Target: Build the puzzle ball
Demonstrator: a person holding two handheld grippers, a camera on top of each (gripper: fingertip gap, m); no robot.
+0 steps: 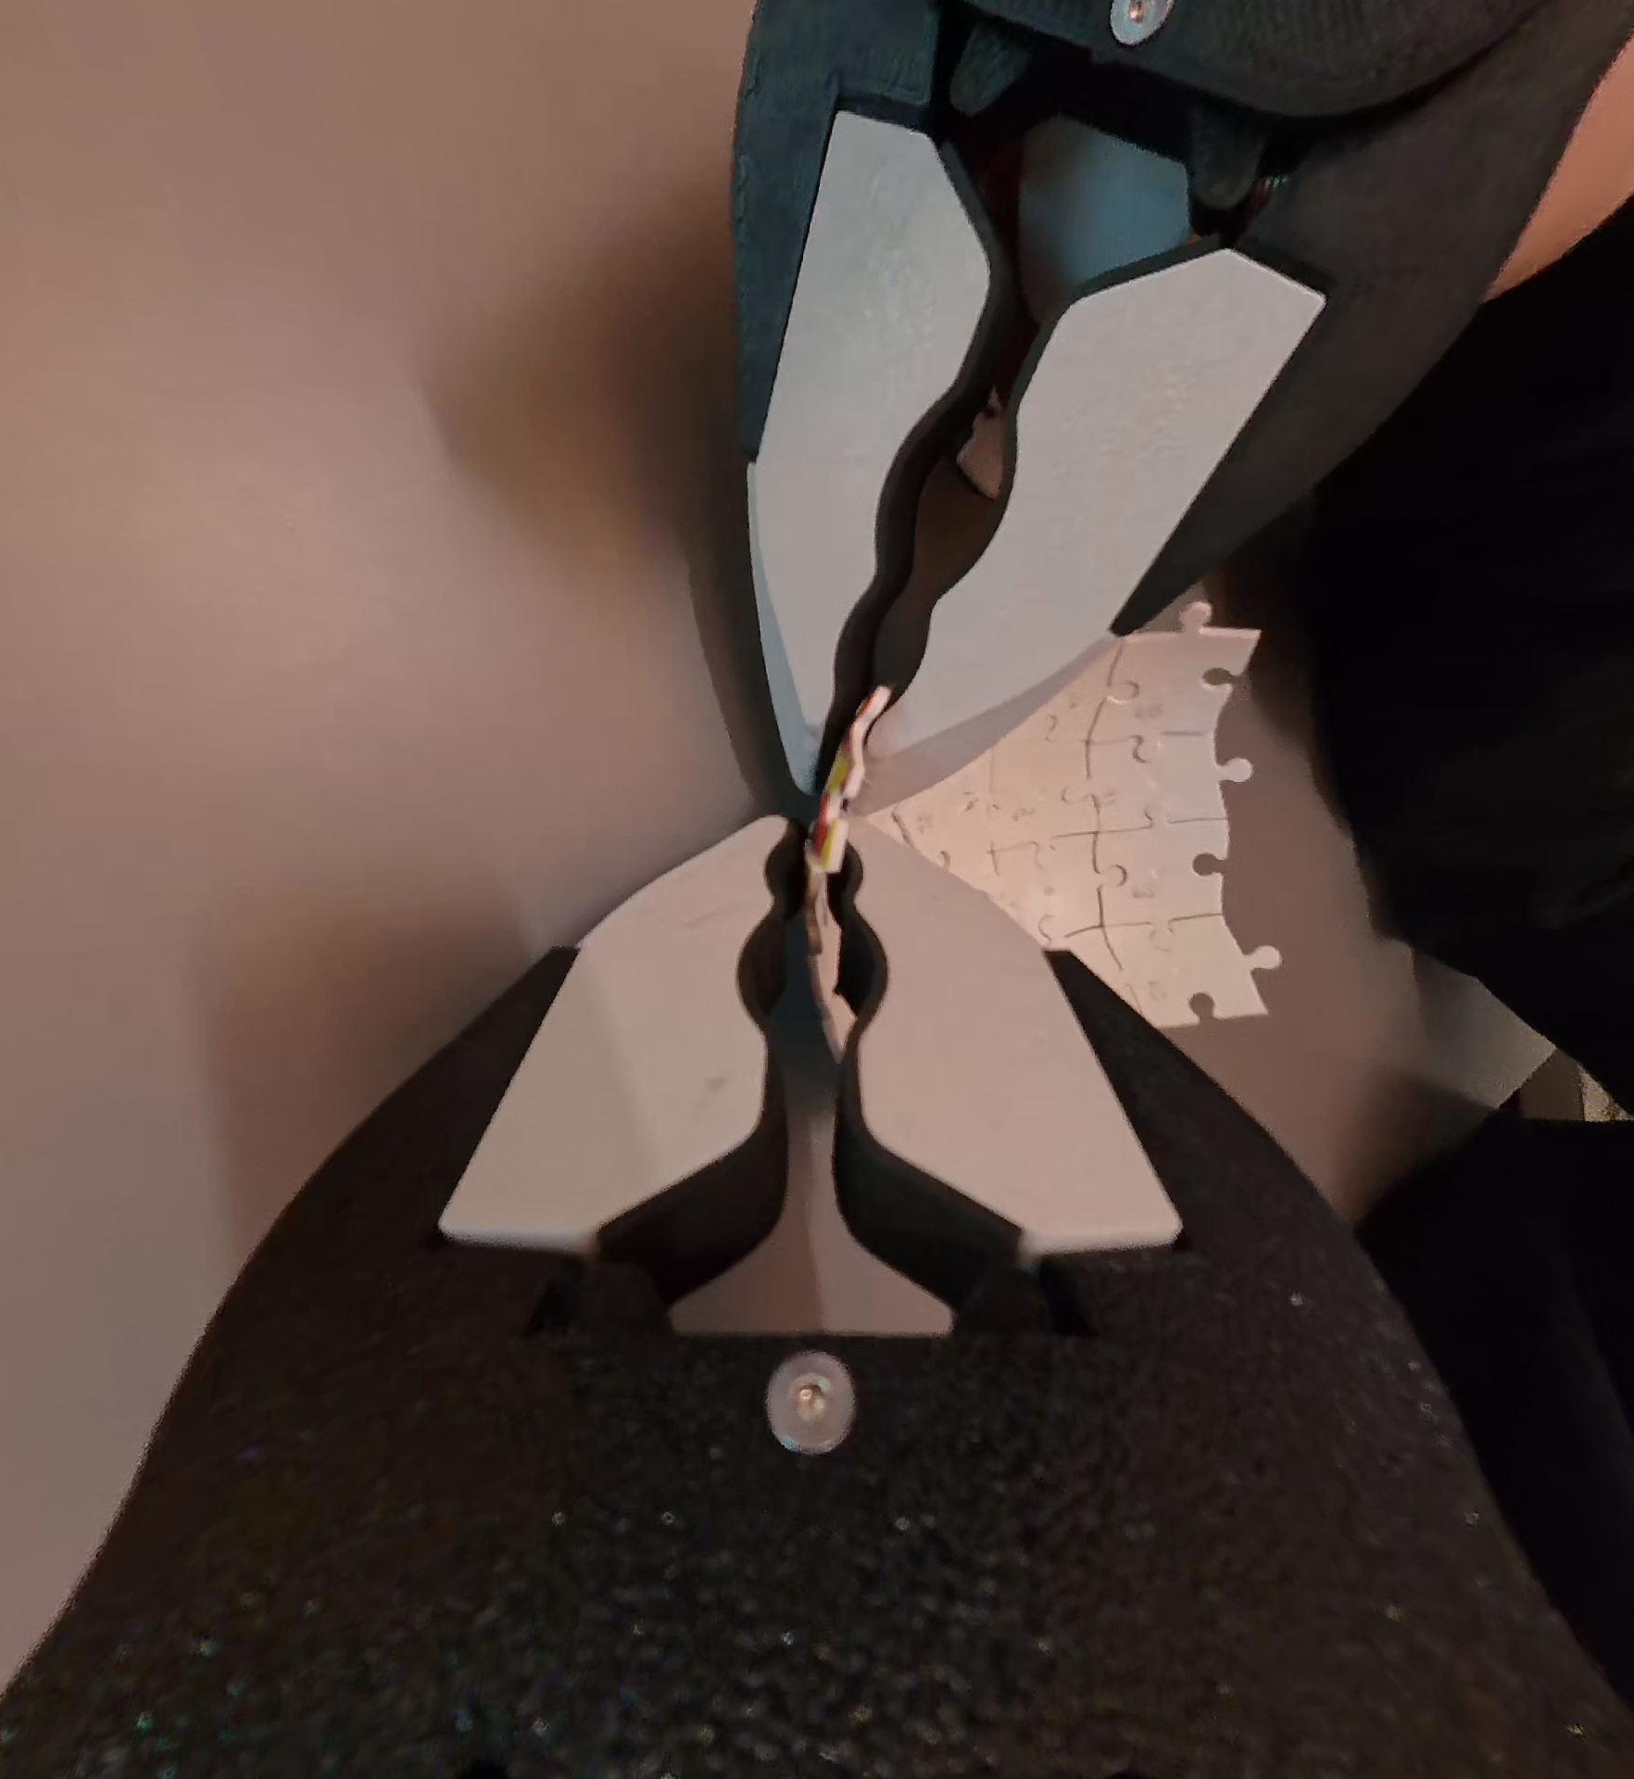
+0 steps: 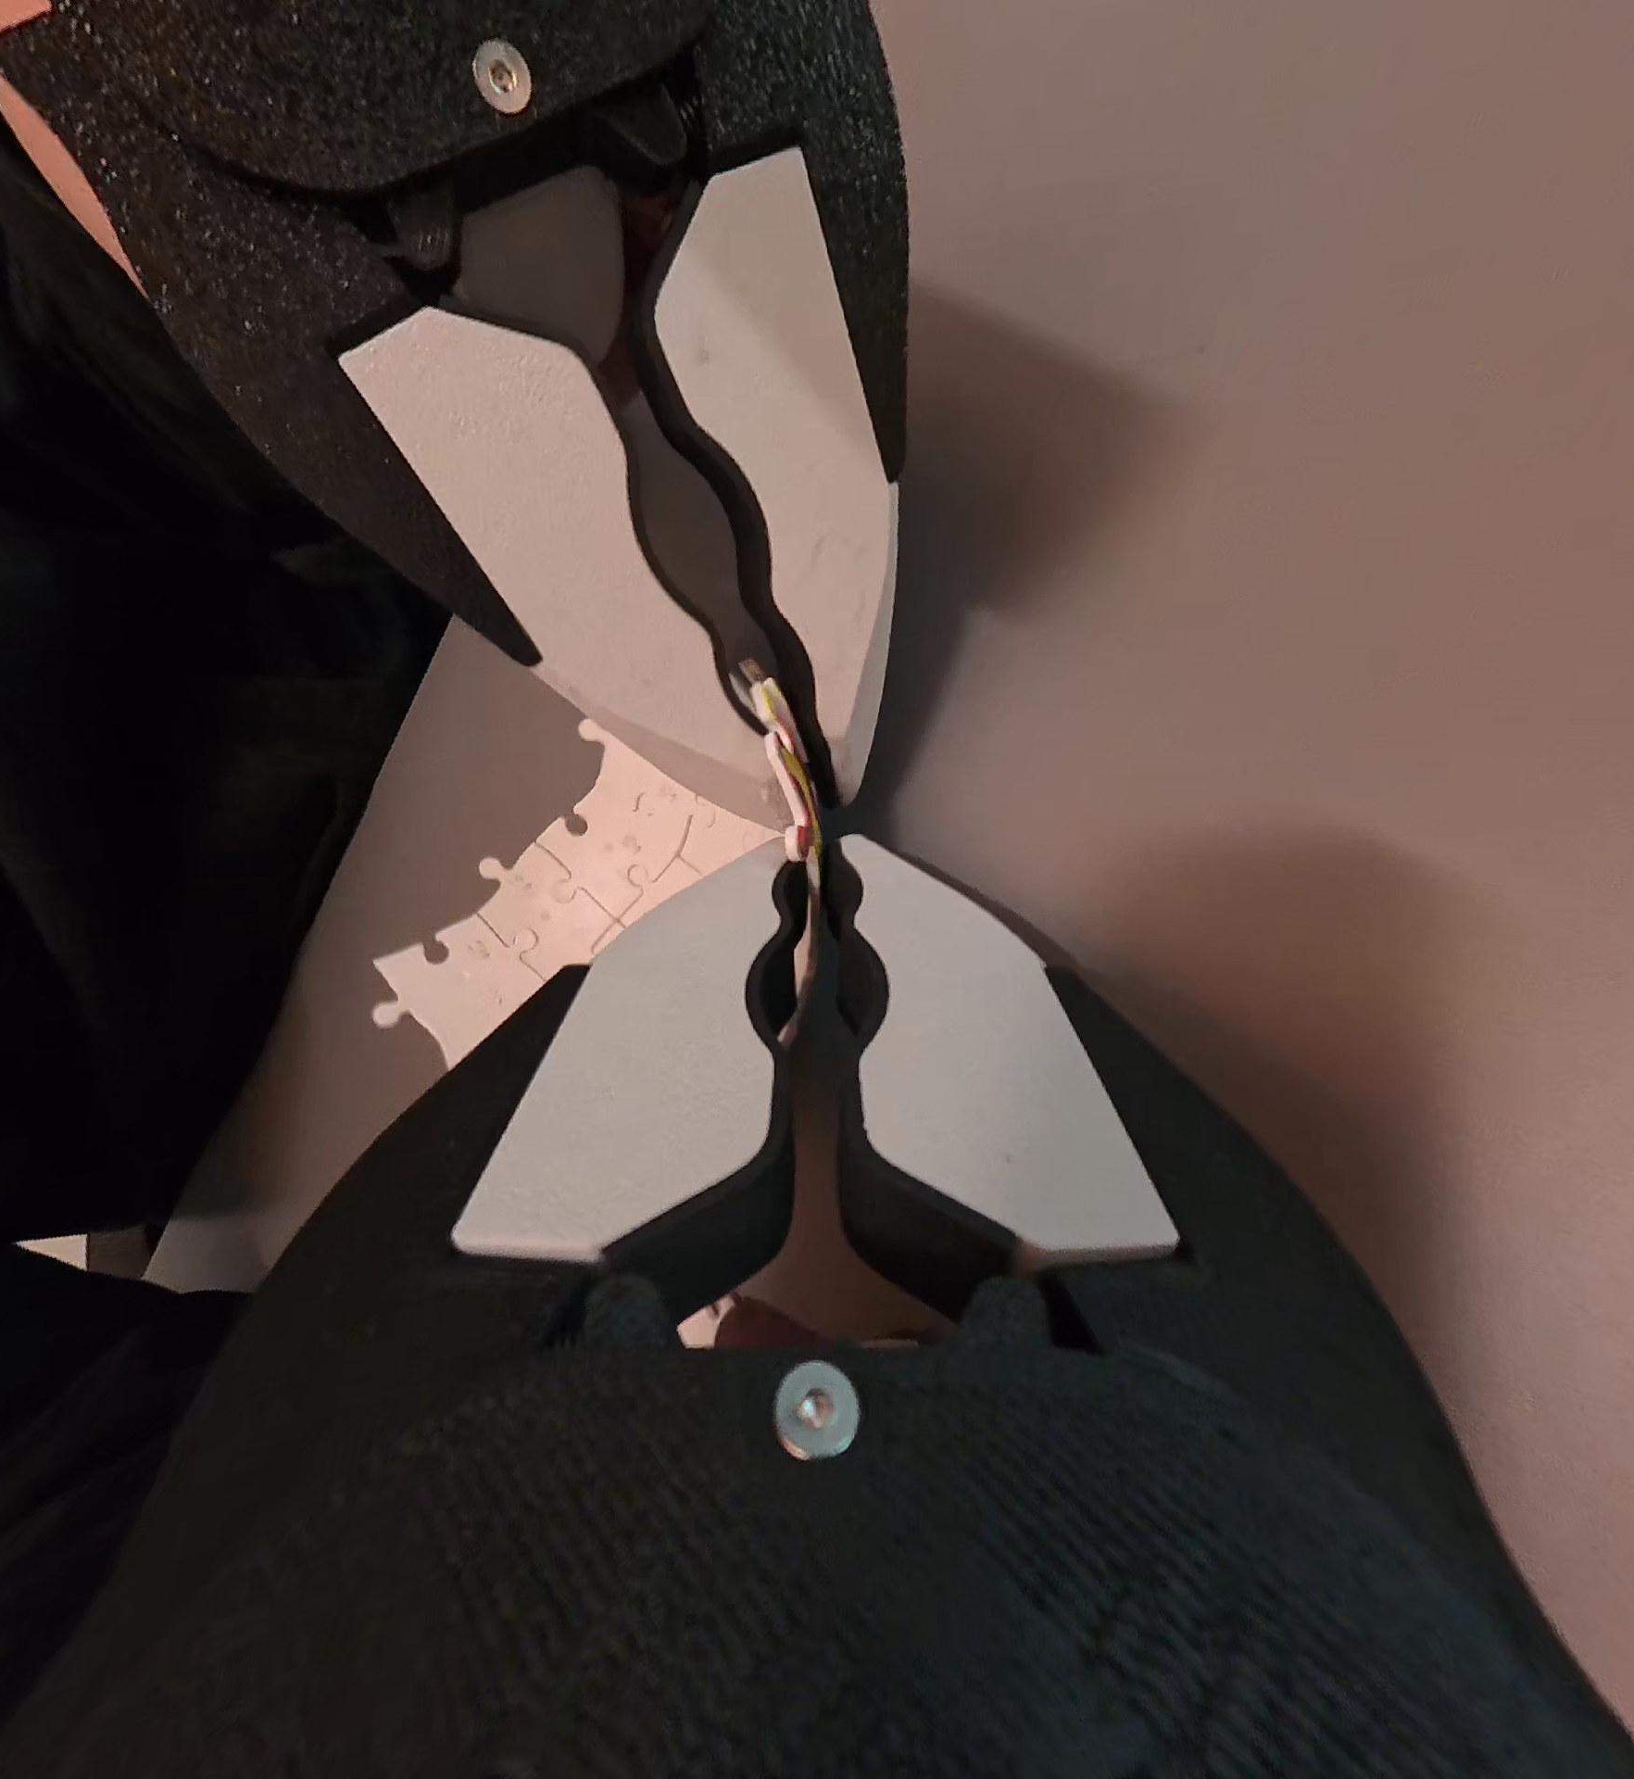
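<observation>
A curved section of joined puzzle pieces (image 1: pixel 1131 847) shows its white back; it also shows in the right wrist view (image 2: pixel 563 905). Its near edge (image 1: pixel 832 818), with red and yellow print, is seen edge-on between both grippers. My left gripper (image 1: pixel 813 852) is shut on this thin edge from below. My right gripper (image 1: pixel 842 760) comes from the top, tip to tip with the left, and is shut on the same edge. In the right wrist view my right gripper (image 2: pixel 818 857) is below and my left gripper (image 2: pixel 808 770) above. I cannot tell whether the gripped parts are one piece or two.
A plain beige surface (image 1: pixel 265 578) fills the background behind the grippers, and also shows in the right wrist view (image 2: pixel 1323 481). A person's dark clothing (image 1: pixel 1516 722) lies close beside the puzzle section, with a bare arm (image 1: pixel 1612 144) above it. Left and right tips are no more than a few centimetres apart.
</observation>
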